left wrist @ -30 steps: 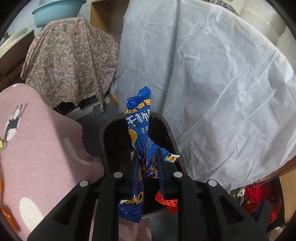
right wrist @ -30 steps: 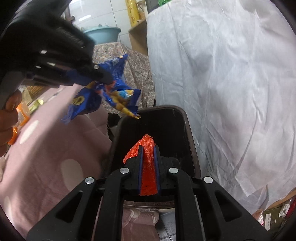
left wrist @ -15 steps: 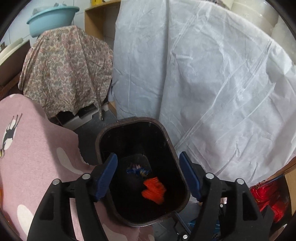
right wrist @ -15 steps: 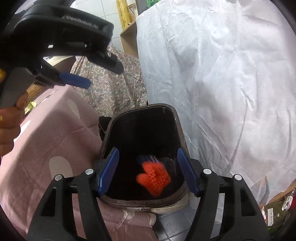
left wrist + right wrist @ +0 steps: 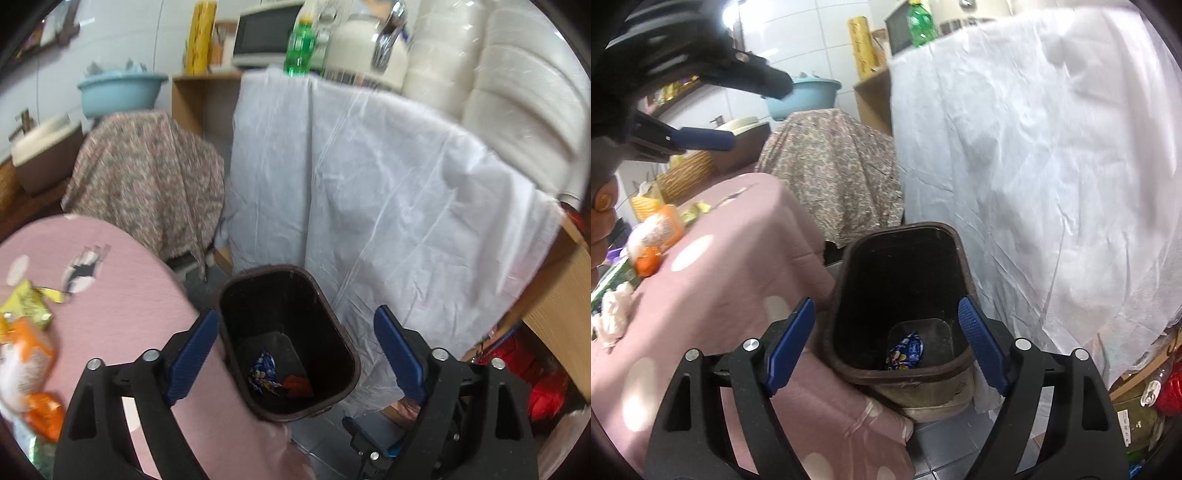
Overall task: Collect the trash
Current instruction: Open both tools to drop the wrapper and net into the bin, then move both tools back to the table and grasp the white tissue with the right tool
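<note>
Trash lies at the bottom of the dark bin [image 5: 288, 343] in the left wrist view: a blue wrapper [image 5: 263, 373] with an orange-red wrapper [image 5: 297, 384] just right of it. The left gripper [image 5: 295, 354] hangs over the bin, its jaws opening wide with nothing between them. Left of the bin a table under a pink cloth [image 5: 122, 314] carries a yellow packet [image 5: 27, 304] and orange-and-white packets [image 5: 26, 365]. Behind the bin hangs a white sheet [image 5: 388, 206]; farther left, a floral cloth [image 5: 147, 181] and a pale blue basin [image 5: 120, 92].

From the right wrist view, the right gripper [image 5: 886, 339] is also opening wide and empty above the bin [image 5: 901, 295], where only the blue wrapper [image 5: 905, 350] shows. The left gripper [image 5: 750, 107] is at upper left, over the pink cloth [image 5: 738, 288]. Grey floor tiles [image 5: 945, 446] show below the bin.
</note>
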Available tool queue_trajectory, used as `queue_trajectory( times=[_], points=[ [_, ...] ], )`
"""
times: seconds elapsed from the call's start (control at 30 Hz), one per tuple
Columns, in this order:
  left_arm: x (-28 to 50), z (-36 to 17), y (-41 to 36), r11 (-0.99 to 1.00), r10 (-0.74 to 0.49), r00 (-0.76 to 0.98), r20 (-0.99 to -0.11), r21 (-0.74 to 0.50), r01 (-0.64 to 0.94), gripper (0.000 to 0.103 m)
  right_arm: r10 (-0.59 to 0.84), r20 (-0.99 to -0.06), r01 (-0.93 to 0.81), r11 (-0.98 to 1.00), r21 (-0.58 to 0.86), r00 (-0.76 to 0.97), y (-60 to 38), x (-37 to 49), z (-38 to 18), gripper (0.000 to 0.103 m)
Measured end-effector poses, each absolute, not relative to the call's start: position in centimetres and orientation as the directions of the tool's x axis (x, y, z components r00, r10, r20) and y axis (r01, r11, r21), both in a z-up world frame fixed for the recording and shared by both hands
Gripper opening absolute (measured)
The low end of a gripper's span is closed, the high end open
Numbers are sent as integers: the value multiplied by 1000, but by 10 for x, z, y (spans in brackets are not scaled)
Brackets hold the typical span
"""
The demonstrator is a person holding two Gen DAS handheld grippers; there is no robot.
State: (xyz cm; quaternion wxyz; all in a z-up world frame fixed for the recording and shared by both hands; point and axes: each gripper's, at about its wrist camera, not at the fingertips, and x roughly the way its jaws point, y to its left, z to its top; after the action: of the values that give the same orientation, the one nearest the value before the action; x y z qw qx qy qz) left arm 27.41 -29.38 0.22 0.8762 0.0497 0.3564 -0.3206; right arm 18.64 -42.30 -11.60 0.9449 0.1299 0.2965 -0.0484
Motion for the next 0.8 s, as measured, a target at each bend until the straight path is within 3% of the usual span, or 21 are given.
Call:
queue_trajectory(
  times=[0.43, 0.8],
  points=[
    [196, 33, -163, 840, -477, 683, -554, -58, 539, 97, 144, -496, -44, 977, 208, 856, -328, 156, -55, 82],
    [173, 15, -37, 950, -285, 758, -586, -68, 304, 97, 293, -476, -220, 954, 204, 829, -246, 152, -26, 82]
  ],
)
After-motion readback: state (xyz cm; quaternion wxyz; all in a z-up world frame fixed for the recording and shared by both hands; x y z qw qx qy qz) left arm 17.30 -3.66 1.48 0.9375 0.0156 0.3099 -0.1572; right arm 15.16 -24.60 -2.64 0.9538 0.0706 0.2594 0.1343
